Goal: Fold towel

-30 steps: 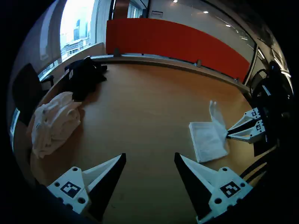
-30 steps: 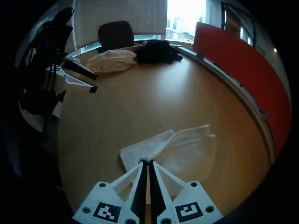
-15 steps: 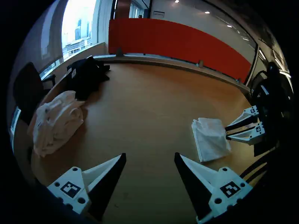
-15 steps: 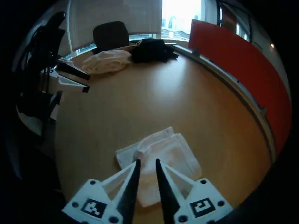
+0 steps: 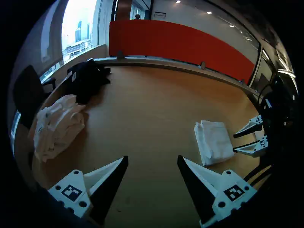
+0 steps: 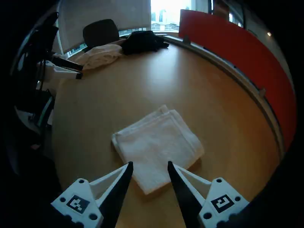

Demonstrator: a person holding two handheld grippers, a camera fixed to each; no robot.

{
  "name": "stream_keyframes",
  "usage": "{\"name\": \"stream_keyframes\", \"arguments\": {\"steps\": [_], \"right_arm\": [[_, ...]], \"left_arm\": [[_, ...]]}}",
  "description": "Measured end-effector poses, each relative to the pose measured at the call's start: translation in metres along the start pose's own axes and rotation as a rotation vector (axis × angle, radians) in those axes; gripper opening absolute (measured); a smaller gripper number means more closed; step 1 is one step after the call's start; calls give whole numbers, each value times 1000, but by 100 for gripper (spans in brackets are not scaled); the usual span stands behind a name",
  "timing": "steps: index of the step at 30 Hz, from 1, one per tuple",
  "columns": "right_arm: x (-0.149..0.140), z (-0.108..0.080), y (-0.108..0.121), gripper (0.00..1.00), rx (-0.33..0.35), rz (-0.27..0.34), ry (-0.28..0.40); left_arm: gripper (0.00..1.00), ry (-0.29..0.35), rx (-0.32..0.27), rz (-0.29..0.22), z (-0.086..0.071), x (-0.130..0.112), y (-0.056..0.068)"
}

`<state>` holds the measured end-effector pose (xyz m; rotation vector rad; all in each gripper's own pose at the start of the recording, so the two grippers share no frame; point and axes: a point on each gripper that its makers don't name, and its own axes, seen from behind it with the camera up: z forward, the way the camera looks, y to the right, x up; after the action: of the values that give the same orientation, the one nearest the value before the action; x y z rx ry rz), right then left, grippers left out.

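A white towel (image 6: 156,146) lies folded into a flat rectangle on the wooden table (image 6: 125,95). My right gripper (image 6: 149,169) stands open just above its near edge, with nothing between the fingers. In the left gripper view the same towel (image 5: 213,141) rests at the right, and the right gripper (image 5: 234,143) hovers open beside it. My left gripper (image 5: 152,159) is open over bare table (image 5: 152,110), well away from the towel. In the right gripper view the left gripper (image 6: 78,72) appears at the far left, held by a person.
A heap of white towels (image 5: 57,125) lies at the table's left edge, with dark clothing (image 5: 85,78) behind it. A black chair (image 6: 99,33) stands past the far edge. A red partition (image 5: 182,41) runs along the back of the table.
My right gripper laid the lifted towel flap down onto the folded stack, let go, opened wide and drew back. The left gripper stayed put.
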<state>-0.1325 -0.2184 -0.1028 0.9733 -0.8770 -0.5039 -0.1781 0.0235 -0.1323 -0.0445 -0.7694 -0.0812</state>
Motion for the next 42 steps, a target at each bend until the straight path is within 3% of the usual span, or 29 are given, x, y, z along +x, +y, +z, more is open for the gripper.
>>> {"name": "stream_keyframes", "arguments": {"steps": [8, 18, 26, 33, 39, 42], "right_arm": [[-44, -6, -1, 69, -15, 55, -52], [-59, 3, -8, 62, -17, 90, -63], [-67, 12, -9, 39, -30, 115, -70], [-68, 14, -11, 32, -35, 156, -58], [-68, 16, -9, 10, -47, 169, -48], [-68, 16, -8, 5, -47, 171, -44]], "left_arm": [[96, -3, -6, 8, 2, 0, 2], [96, -6, -12, 20, 2, -1, 6], [96, -7, -12, 18, 2, -3, 6], [96, -10, -12, 19, 1, -4, 5], [96, -9, -12, 21, 1, -4, 5], [96, -11, -11, 23, 0, -5, 5]]}}
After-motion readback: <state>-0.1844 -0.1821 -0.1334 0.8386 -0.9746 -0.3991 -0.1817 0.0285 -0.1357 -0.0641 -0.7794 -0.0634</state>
